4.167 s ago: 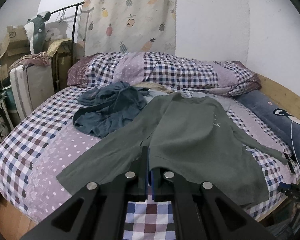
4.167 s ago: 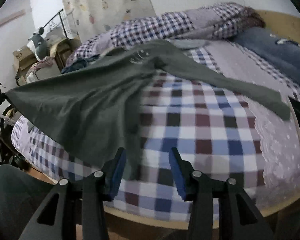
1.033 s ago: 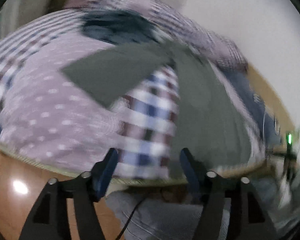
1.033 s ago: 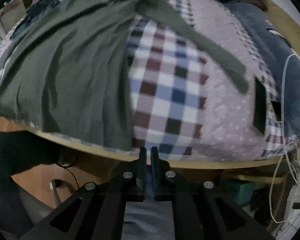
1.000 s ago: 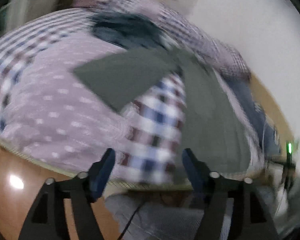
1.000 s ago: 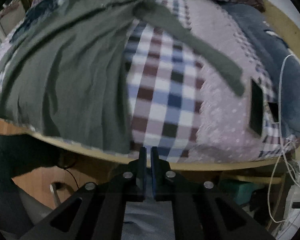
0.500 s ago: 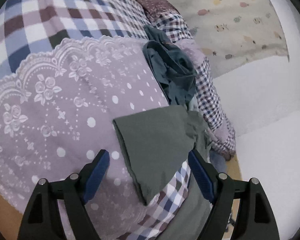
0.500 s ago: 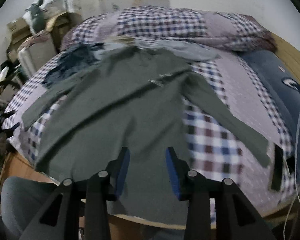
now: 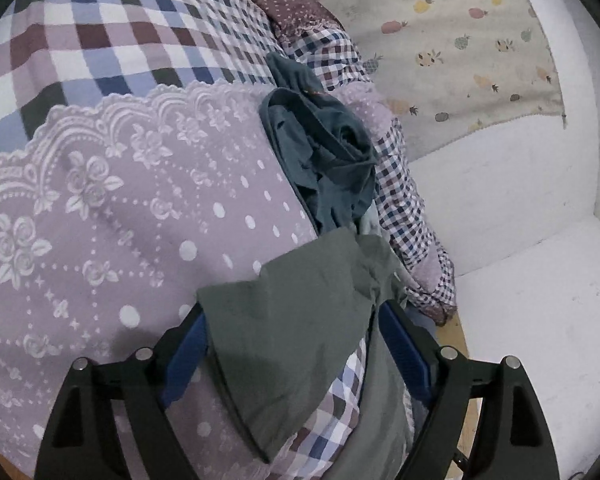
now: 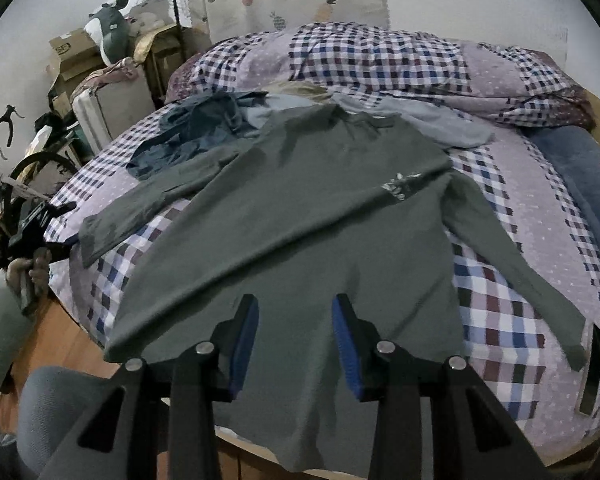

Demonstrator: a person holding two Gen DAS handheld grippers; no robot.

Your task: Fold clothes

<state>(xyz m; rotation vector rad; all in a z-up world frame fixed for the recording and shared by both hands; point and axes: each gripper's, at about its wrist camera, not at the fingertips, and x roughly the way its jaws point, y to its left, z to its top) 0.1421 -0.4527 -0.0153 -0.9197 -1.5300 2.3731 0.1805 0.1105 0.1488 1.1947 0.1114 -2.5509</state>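
A grey-green long-sleeved shirt (image 10: 308, 216) lies spread flat on the checked bedspread (image 10: 512, 320), hem at the near edge, sleeves out to both sides. My right gripper (image 10: 295, 332) is open above the hem and holds nothing. My left gripper (image 9: 292, 344) is open, with the cuff of the shirt's left sleeve (image 9: 284, 320) lying between its blue pads. The jaws stand wide on either side of the cuff. The left gripper also shows small in the right wrist view (image 10: 46, 216) at the sleeve end.
A crumpled dark blue garment (image 10: 196, 132) and a pale blue one (image 10: 428, 120) lie behind the shirt. A checked duvet (image 10: 380, 60) is bunched at the headboard. A dark phone (image 10: 592, 364) lies at the right bed edge. Boxes, a suitcase and a bicycle (image 10: 4, 184) stand left.
The left gripper has moved in along the bed, so the sleeve cuff now lies between its open pads. The right gripper has opened and risen above the hem.
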